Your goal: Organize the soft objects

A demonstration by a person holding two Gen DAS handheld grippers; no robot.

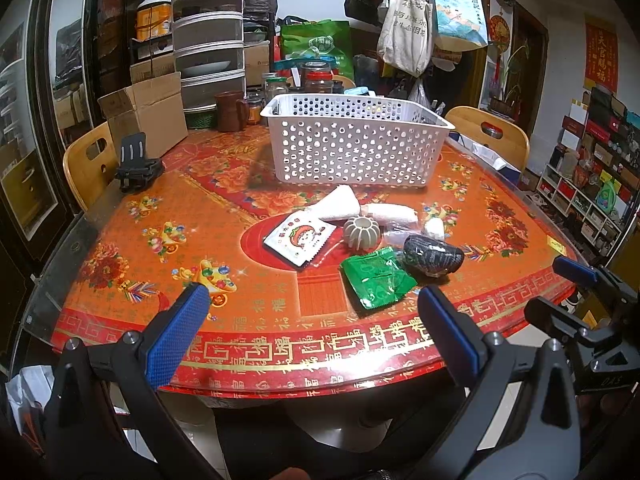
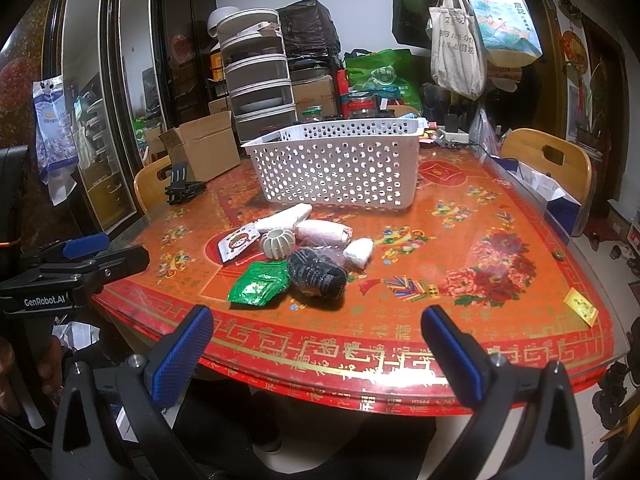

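Observation:
A white perforated basket (image 1: 352, 140) (image 2: 336, 168) stands at the back of the red patterned table (image 1: 200, 240). In front of it lie a rolled white towel (image 1: 340, 204) (image 2: 284, 216), a second white roll (image 1: 390, 213) (image 2: 322, 233), a small white bundle (image 2: 359, 252), a grey ribbed ball (image 1: 362, 232) (image 2: 279, 243), a white cartoon packet (image 1: 299, 238) (image 2: 237, 243), a green foil packet (image 1: 376, 278) (image 2: 260, 282) and a black bundle (image 1: 434, 255) (image 2: 316, 272). My left gripper (image 1: 312, 320) is open and empty at the table's near edge. My right gripper (image 2: 316, 340) is open and empty too.
A cardboard box (image 1: 146, 114) and a black phone stand (image 1: 138, 164) sit at the back left. Jars, a brown mug (image 1: 230, 111) and stacked food containers (image 1: 208, 40) crowd the far edge. Wooden chairs (image 2: 548, 160) stand at both sides. A small yellow card (image 2: 581, 305) lies near the right edge.

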